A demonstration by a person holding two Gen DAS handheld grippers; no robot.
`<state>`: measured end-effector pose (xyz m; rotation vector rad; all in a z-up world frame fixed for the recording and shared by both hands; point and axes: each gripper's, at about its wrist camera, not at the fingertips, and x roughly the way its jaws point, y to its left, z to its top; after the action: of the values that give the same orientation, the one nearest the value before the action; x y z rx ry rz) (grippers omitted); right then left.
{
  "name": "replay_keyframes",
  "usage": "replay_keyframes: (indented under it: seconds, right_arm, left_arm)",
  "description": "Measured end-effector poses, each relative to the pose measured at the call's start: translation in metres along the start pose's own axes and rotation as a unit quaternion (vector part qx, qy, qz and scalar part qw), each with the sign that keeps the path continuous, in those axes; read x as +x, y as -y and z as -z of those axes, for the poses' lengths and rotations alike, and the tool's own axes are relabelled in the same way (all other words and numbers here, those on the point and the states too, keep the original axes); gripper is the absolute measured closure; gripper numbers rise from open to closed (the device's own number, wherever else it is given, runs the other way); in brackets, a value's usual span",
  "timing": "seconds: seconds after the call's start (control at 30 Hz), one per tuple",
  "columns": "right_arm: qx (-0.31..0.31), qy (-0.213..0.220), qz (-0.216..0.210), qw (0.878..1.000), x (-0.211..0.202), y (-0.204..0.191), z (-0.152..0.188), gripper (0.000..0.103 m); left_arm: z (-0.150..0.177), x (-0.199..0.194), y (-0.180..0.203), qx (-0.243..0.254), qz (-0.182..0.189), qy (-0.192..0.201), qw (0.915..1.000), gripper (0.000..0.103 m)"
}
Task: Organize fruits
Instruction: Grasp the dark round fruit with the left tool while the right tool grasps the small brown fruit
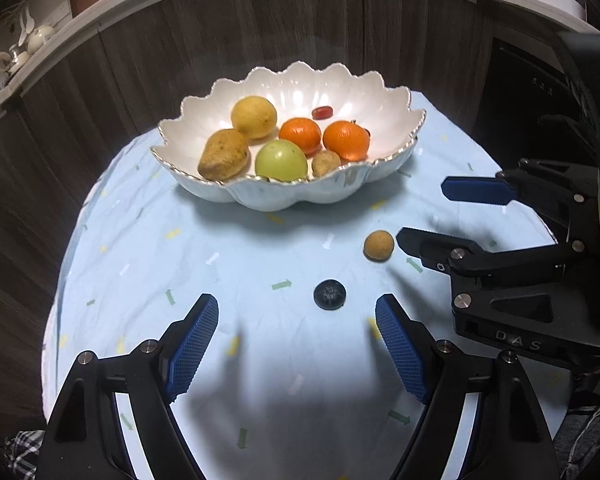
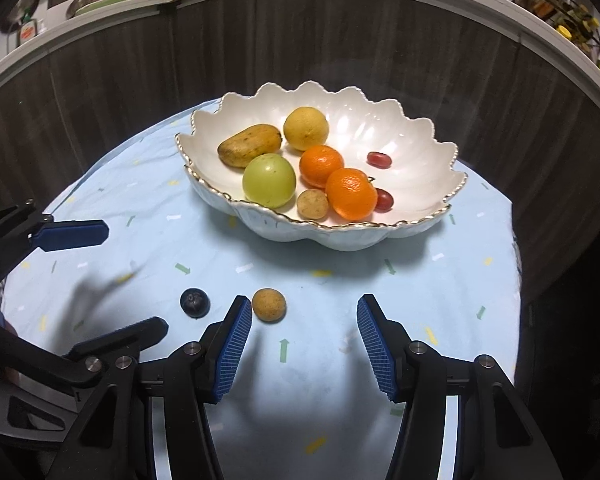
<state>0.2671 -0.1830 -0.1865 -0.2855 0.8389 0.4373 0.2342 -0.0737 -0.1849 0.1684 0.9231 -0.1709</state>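
A white scalloped bowl (image 1: 244,196) (image 2: 340,236) holds a lemon (image 1: 254,117), a brown pear (image 1: 223,155), a green apple (image 1: 281,160), two oranges (image 1: 346,140), a small brown fruit (image 1: 326,163) and red grapes (image 2: 379,159). On the cloth lie a small tan round fruit (image 1: 378,245) (image 2: 269,304) and a dark blueberry (image 1: 330,294) (image 2: 195,302). My left gripper (image 1: 296,320) is open, just behind the blueberry. My right gripper (image 2: 304,320) is open; the tan fruit sits just ahead of its left fingertip. Each gripper shows in the other's view: the right (image 1: 420,212), the left (image 2: 136,276).
A round table with a light blue cloth (image 1: 220,280) stands before a dark wood-panelled counter front (image 1: 260,20). Dishes and bottles stand on the countertop above. The table edge curves close on both sides.
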Motion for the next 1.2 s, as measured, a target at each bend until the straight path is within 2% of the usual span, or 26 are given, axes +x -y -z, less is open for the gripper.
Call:
replay_keyframes:
  seconds: [0.27, 0.43, 0.8, 1.2]
  right_arm:
    - [-0.043, 0.001, -0.022, 0.999, 0.013, -0.008, 0.001, 0.047]
    - [-0.052, -0.002, -0.028, 0.998, 0.019, -0.010, 0.003, 0.049]
    - [-0.057, -0.002, -0.055, 0.997, 0.027, -0.011, 0.003, 0.060]
    - [-0.042, -0.012, -0.086, 0.995, 0.037, -0.008, 0.003, 0.072]
  left_arm:
    - [0.007, 0.013, 0.005, 0.019, 0.008, -0.002, 0.9998, 0.032]
    - [0.009, 0.023, 0.005, 0.025, 0.014, -0.010, 0.9995, 0.044]
    - [0.010, 0.035, 0.008, 0.041, 0.021, -0.005, 0.9989, 0.060]
    - [0.008, 0.039, 0.013, 0.054, 0.037, 0.008, 0.9978, 0.073]
